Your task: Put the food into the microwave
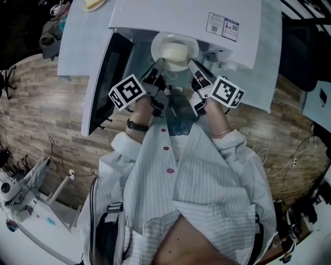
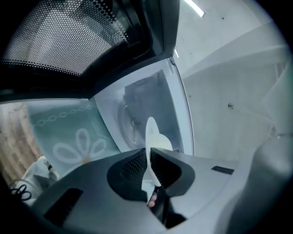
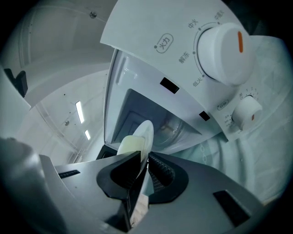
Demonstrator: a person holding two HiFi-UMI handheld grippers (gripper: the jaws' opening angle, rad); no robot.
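At microwave (image 1: 181, 15) mouth: plate (image 1: 192, 45) bearing pale food (image 1: 175, 52), left claw (image 2: 149, 154), right claw (image 3: 143, 159) clamped on rim.

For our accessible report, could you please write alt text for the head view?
The left gripper and right gripper pinch opposite rims of a plate of pale food at the open microwave's mouth. Its door stands open on the left.

The head view crops the microwave (image 1: 181, 15) and a dish (image 1: 94, 4).

Cool, even overhead light from ceiling strips (image 3: 78, 112); heavy fisheye bending, black vignetted corners; near foreground soft.
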